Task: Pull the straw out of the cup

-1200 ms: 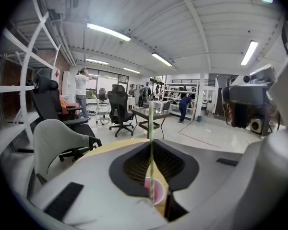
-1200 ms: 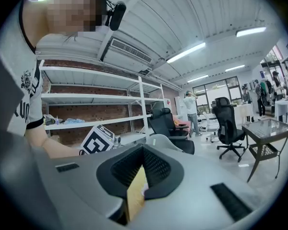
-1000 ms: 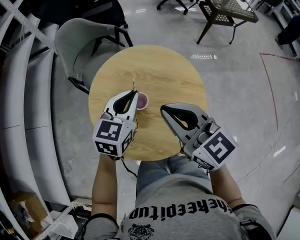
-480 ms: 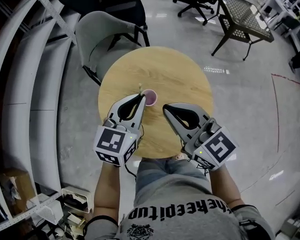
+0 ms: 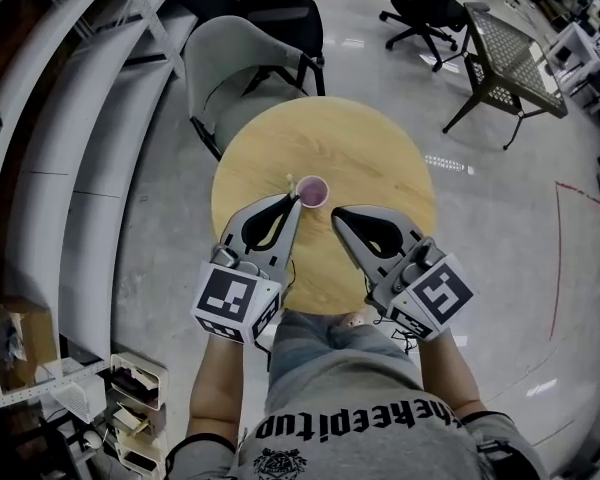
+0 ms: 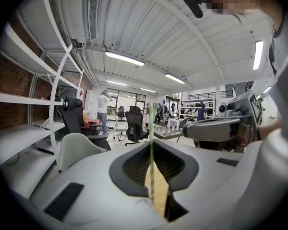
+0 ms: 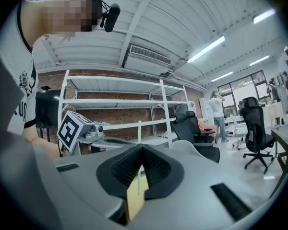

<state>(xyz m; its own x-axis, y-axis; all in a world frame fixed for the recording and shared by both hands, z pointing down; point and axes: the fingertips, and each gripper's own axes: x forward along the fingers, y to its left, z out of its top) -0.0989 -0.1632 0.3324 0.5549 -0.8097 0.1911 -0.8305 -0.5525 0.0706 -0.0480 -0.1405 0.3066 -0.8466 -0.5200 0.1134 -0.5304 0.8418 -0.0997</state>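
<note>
Left tool (image 5: 296,201): jaws pinched on the straw (image 6: 151,176), which stands in the pink cup (image 5: 312,190) mid-bench (image 5: 360,148). Right tool (image 5: 336,214): closed, empty (idle just beside the cup). Risk, as I judge it: a slanted pull tips or lifts the unbraced cup.

A round wooden table (image 5: 350,138) carries one small pink cup (image 5: 312,191) near its middle.

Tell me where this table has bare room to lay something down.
Bare: the table's far half, between the cup and the chair, and the right edge. Crowded: the near middle, where the left gripper, right gripper, cup and straw bunch.
</note>
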